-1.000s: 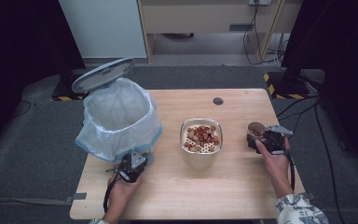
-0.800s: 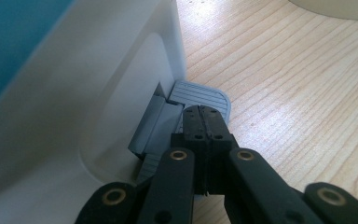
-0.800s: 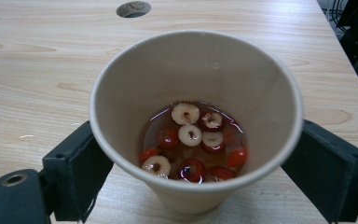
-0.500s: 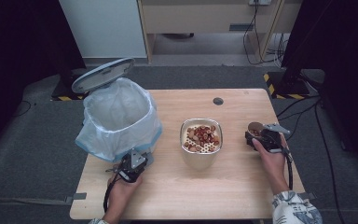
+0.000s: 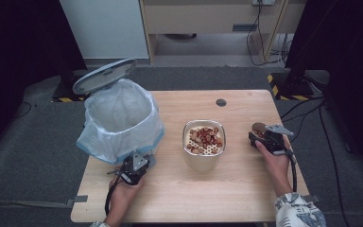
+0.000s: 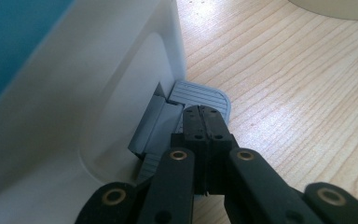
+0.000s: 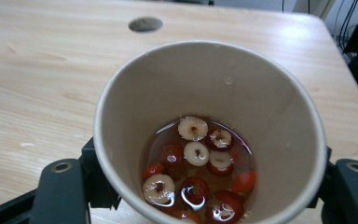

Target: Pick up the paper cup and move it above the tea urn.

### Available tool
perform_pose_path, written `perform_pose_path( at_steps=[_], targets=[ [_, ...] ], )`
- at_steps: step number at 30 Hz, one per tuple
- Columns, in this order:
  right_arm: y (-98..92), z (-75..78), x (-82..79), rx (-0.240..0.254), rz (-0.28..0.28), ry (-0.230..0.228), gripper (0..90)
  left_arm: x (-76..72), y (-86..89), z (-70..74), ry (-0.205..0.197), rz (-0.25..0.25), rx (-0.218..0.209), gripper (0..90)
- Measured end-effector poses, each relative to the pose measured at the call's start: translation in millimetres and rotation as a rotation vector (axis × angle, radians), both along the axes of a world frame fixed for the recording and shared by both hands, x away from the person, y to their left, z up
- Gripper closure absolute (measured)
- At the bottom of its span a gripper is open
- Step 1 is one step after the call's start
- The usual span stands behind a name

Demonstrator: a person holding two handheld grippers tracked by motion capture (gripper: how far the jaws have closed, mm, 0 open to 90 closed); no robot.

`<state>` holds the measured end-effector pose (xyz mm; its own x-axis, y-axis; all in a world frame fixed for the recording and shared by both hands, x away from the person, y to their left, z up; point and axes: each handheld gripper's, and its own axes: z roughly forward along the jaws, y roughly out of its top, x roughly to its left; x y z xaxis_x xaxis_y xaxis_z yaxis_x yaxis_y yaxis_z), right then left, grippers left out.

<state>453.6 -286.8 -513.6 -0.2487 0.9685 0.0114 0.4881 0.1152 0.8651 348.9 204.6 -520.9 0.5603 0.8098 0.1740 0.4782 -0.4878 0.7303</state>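
A paper cup (image 7: 242, 84) holding sliced red dates (image 7: 196, 154) in liquid stands at the table's right side (image 5: 258, 127). My right gripper (image 5: 261, 136) has just been closing its jaws, and its fingers (image 7: 63, 186) now press on both sides of the cup. A white pedal bin (image 5: 120, 118) lined with a plastic bag stands at the left, its lid (image 5: 105, 75) raised. My left gripper (image 6: 204, 114) is shut, with its tips resting on the bin's grey pedal (image 6: 200, 93), at the bin's foot (image 5: 137, 163).
A metal container (image 5: 204, 158) with a perforated insert full of date slices sits mid-table between the hands. A round cable hole (image 5: 221, 102) is at the back of the wooden table (image 5: 194, 198). Black cables and stands lie on the floor beyond.
The right gripper's jaws have drawn in against the paper cup. The left gripper and the bin lid have stayed as they were.
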Motion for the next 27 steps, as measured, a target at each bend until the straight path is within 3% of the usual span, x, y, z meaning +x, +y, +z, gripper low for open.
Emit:
perform_pose_path(
  at_steps=[12,27],
  targets=[
    [2.1,50.0,-5.9,-0.069,0.104,-0.053,32.0,0.0,-0.1,0.0,0.0,0.0,0.002,89.5],
    [8.7,99.2,7.1,-0.167,0.184,-0.088,33.2,-0.1,-0.3,0.2,0.0,-0.002,0.007,89.5]
  ],
)
